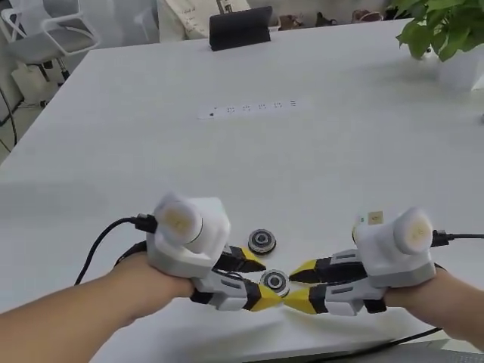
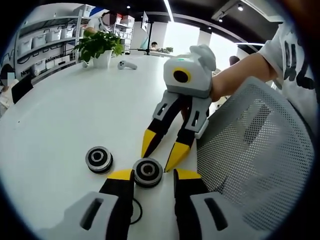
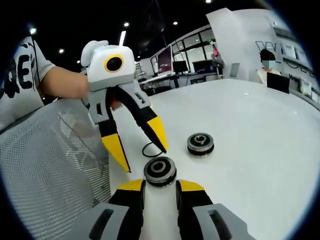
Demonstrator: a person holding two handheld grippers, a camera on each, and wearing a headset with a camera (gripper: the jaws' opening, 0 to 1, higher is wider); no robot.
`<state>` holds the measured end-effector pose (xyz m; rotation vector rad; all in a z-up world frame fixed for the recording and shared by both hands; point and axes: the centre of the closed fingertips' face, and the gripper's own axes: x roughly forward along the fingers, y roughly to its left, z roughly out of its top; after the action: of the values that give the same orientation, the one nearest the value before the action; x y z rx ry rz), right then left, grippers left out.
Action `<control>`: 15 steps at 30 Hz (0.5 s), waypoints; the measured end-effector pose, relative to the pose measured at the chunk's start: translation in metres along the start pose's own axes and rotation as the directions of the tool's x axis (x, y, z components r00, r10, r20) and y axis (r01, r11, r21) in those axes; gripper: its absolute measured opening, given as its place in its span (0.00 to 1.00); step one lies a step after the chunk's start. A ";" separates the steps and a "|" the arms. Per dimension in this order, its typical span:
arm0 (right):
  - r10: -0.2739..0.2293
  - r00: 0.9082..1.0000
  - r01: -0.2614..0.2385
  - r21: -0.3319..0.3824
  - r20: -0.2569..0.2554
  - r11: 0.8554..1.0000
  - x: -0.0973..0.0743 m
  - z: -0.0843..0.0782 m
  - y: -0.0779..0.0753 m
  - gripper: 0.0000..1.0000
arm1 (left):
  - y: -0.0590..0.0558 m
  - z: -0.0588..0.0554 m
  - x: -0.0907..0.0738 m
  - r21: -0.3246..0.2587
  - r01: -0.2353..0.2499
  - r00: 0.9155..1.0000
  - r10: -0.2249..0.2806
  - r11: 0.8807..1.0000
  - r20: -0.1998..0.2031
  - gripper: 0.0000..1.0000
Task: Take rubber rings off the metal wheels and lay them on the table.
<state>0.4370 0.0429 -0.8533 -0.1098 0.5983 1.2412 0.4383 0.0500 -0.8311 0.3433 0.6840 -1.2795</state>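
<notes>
- On the table, the work is judged partly done
- Left gripper and right gripper are held open, tips at the near wheel
- A second wheel, just beyond the near wheel, is judged still ringed
- One rubber ring is laid beside the near wheel

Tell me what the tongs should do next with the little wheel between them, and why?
Probably close the left tongs on the near wheel to steady it. Both tongs are open, tips at that wheel from opposite sides, and its black rubber ring looks still on, so the right tongs could then peel it.
</notes>
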 end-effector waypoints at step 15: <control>0.000 1.000 0.000 -0.005 -0.001 1.000 0.001 0.001 0.000 0.20 | 0.004 -0.002 0.006 0.004 -0.006 1.000 0.006 1.000 -0.009 0.16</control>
<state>0.4374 0.0445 -0.8533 -0.1143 0.5962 1.2425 0.4428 0.0475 -0.8371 0.3542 0.6883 -1.2746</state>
